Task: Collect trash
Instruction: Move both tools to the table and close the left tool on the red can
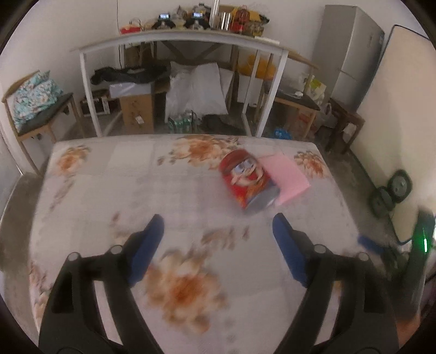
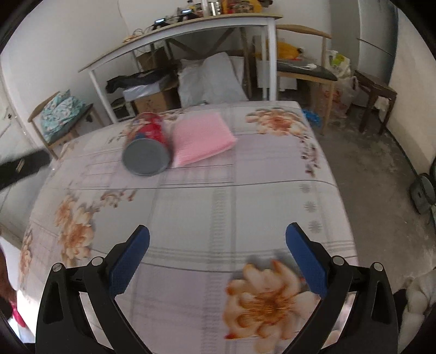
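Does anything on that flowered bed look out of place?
Yes: a red snack can lies tipped on its side on the bedspread, right against a flat pink packet. Neither belongs on a bed.

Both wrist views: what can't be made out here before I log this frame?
- Red can: the label text is blurred in the left wrist view; the right wrist view shows mostly its grey end.
- Pink pad: the can hides its near edge in both views; what it is stays unclear.
- Dark shape at the left edge of the right wrist view: cut off and smeared.
- Shelf clutter: too small to identify.
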A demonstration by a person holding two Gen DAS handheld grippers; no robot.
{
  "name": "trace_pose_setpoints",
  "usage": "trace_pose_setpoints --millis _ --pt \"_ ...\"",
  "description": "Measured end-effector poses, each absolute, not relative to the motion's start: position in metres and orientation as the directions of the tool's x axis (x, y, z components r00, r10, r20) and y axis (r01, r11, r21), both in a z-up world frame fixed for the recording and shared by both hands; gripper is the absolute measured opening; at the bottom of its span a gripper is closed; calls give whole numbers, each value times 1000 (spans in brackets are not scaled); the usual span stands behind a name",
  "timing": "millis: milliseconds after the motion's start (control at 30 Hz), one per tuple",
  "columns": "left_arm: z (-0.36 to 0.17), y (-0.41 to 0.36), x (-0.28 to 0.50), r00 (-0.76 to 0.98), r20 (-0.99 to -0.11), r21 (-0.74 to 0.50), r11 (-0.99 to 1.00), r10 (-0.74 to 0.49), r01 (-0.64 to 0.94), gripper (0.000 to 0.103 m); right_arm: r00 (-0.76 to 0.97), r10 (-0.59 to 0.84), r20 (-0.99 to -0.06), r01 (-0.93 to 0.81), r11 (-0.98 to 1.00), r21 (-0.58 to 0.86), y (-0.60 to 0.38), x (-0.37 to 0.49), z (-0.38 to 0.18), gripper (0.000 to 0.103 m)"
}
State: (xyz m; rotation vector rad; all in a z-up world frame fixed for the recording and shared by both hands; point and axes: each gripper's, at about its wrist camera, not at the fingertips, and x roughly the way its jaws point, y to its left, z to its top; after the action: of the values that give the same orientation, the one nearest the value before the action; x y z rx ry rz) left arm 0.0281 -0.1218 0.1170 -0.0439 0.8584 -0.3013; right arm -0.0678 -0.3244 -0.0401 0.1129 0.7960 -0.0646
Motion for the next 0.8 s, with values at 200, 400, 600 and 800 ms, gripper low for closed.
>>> trace_pose_setpoints --millis 200,400,600,800 --pt "101 -168 87 551 -788 -179 958 -277 225 78 696 -32 -718 147 984 99 -353 -67 -41 97" --pt "84 -193 127 509 -832 -146 972 -222 185 78 701 -30 -712 173 976 129 -364 -68 -39 97" --pt "67 -199 149 471 -859 -154 979 -200 136 78 698 -20 -716 168 976 137 -364 -65 -42 97" --pt "44 -202 162 416 -883 -194 976 -216 94 78 704 -6 -711 169 973 159 -365 -64 -40 97"
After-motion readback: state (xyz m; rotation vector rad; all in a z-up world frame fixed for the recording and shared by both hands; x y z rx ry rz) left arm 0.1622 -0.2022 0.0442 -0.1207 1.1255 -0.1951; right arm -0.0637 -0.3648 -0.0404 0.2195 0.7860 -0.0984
